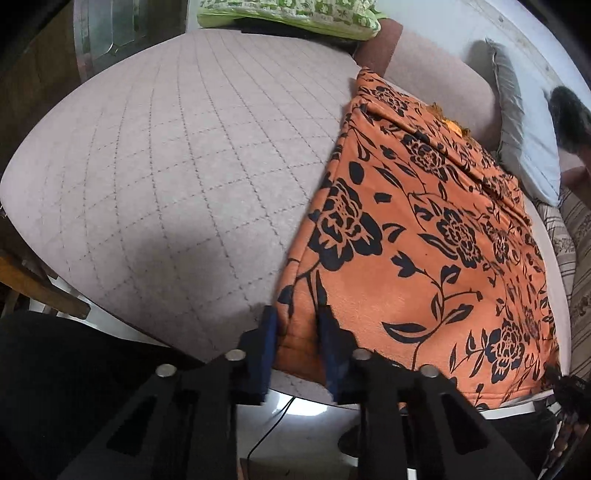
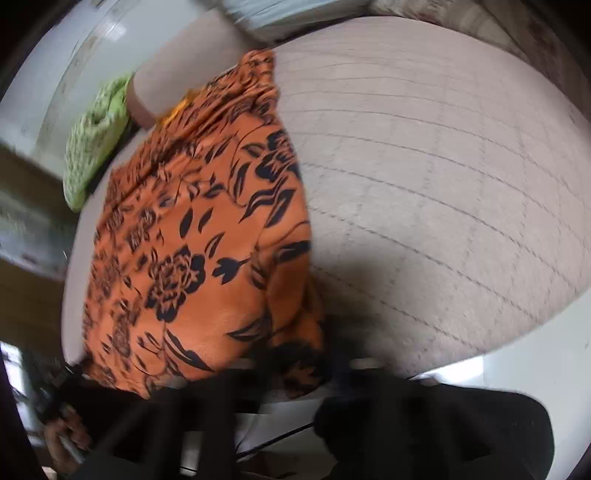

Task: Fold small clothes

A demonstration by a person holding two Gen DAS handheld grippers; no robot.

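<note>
- The orange floral garment lies flat on the quilted mattress.
- The left gripper pinches its near corner between blue pads.
- The right gripper is blurred; its grip cannot be told.

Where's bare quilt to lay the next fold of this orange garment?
Bare quilted cover lies left of the orange floral garment, up to the green patterned cloth. Right of it is crowded by a grey pillow.

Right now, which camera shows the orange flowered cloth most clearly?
The left wrist view: the orange flowered cloth is sharp there, pinched at its near edge by the left hand-held gripper. The right wrist view shows it blurred.
</note>
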